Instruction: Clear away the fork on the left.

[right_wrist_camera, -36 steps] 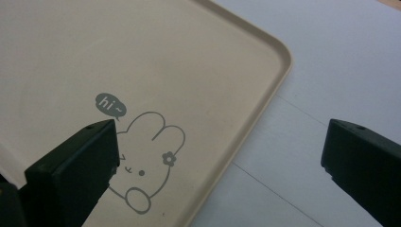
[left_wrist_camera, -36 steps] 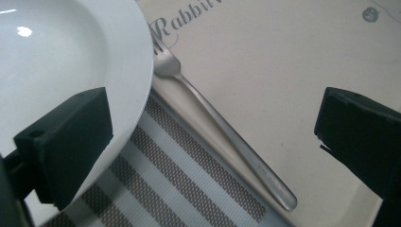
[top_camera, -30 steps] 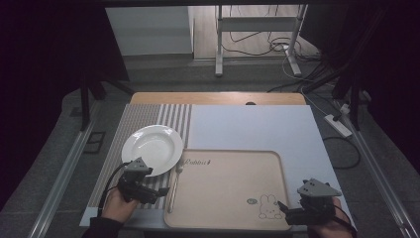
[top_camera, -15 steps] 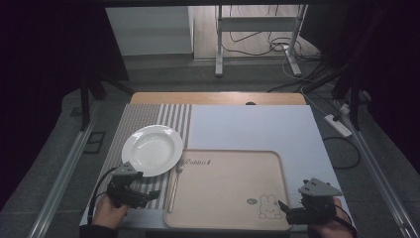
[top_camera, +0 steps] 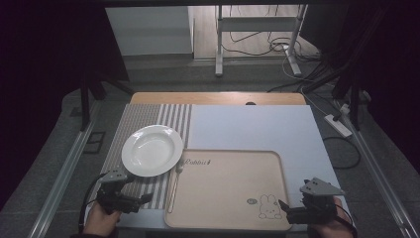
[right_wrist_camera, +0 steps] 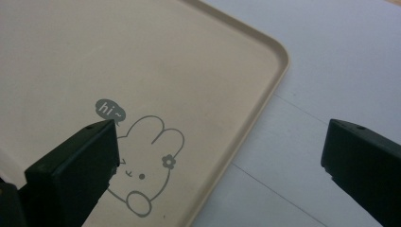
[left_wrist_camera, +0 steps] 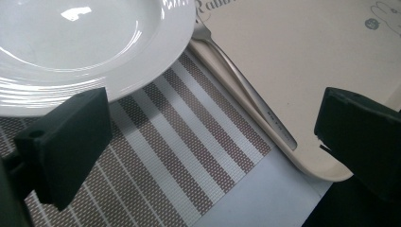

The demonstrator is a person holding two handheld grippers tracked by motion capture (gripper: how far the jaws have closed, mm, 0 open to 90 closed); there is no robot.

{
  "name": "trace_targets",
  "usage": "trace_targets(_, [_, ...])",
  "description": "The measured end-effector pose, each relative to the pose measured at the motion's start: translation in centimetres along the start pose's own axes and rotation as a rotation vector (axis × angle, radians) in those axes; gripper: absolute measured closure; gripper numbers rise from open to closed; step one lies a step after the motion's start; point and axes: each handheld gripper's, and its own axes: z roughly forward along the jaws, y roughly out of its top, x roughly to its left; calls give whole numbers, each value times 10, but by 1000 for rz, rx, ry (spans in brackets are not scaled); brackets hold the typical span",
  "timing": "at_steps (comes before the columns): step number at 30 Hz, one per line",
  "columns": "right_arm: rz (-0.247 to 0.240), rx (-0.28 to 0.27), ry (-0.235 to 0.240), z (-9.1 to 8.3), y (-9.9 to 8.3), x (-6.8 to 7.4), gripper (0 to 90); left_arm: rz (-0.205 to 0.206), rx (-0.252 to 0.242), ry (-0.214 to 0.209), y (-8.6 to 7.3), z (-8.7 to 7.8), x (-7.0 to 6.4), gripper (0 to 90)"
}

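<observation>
High view: a white plate [top_camera: 151,149] sits left of centre on a striped placemat [top_camera: 143,129]. A beige tray [top_camera: 228,188] lies lower centre on the desk [top_camera: 257,126]. A spoon [top_camera: 174,187] lies along the tray's left edge, long axis running up the frame, bowl uppermost. The left hand-held gripper [top_camera: 144,198] is at lower left, the right hand-held gripper [top_camera: 282,206] at lower right.

Left gripper view: jaws wide apart, holding nothing.

Right gripper view: jaws wide apart, empty, over a rabbit drawing [right_wrist_camera: 146,165].

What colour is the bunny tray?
The tray is beige, with a grey bunny drawing. It shows best in the right gripper view.
</observation>
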Motion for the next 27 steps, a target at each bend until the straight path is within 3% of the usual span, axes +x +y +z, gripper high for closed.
trace_targets(7, [5,0,1,0,0,0,0,32,-16,47,-6,-10,-4,0])
trace_targets(19, [4,2,-1,0,0,0,0,31,1,66,-12,-18,-4,0])
trace_targets(27, [-5,7,-8,-1,-1,1,0,3,10,61,-13,-19,0,4])
